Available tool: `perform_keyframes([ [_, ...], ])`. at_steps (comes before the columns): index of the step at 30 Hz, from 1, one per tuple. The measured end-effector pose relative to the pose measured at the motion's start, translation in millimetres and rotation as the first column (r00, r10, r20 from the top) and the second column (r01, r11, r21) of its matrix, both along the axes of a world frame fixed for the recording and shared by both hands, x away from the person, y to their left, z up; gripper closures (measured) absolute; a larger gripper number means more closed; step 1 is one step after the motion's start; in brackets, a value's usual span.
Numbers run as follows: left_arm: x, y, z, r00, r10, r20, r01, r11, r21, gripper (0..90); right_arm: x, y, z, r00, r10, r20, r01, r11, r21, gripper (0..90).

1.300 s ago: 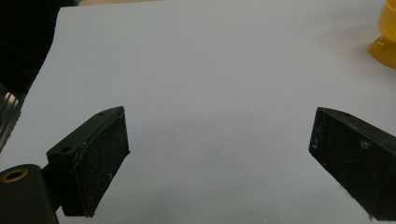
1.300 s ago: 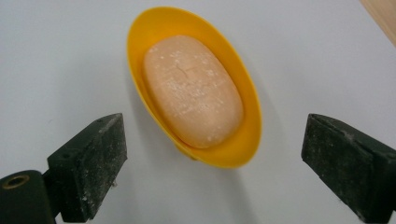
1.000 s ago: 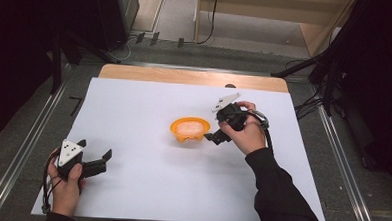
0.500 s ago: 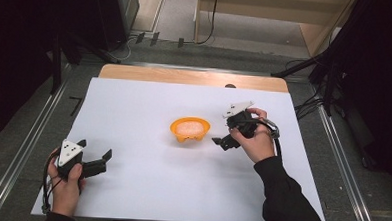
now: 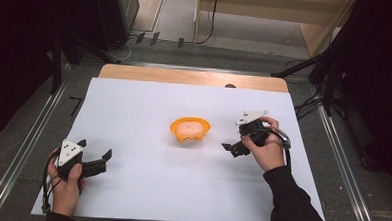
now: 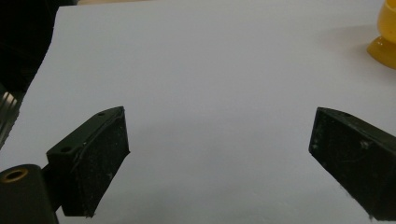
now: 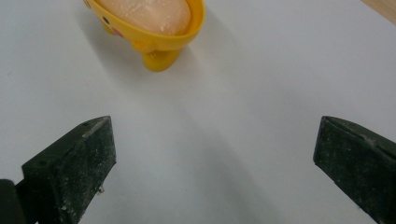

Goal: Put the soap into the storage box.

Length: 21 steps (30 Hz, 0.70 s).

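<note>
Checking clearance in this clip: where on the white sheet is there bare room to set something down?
Bare white sheet runs between the left gripper and the orange bowl, and along the far edge beside the wooden strip. Tightest is the gap between the bowl and the right gripper.

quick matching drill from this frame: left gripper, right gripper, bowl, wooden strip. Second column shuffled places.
Things:
1. left gripper
2. right gripper
3. bowl
4. wooden strip

Places:
A. middle of the white sheet
B. far edge of the table
C. near left corner of the sheet, jaws open
D. just right of the bowl, jaws open, not touching it

Pairs: 1-C, 2-D, 3-A, 4-B
</note>
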<state>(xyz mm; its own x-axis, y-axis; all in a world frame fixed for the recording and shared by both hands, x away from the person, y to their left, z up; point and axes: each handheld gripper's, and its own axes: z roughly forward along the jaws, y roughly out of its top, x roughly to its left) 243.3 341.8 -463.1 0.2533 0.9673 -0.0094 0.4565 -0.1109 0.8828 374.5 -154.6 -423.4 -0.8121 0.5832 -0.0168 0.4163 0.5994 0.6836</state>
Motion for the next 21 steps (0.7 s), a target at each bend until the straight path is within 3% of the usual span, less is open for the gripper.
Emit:
perform_keyframes([
  [14, -0.1, 0.2, 0.0, 1.0000, -0.001, 0.000, 0.001, 1.0000, -0.001, 5.2, -20.6, -24.8, -18.4, 0.9991, -0.043, -0.007, 0.043, 0.999, 0.006, 0.0],
  [21, -0.1, 0.2, 0.0, 1.0000, -0.001, 0.000, 0.001, 1.0000, -0.001, 5.2, -32.3, -41.8, -24.4, 0.9974, -0.072, -0.004, 0.072, 0.997, 0.035, 0.0],
])
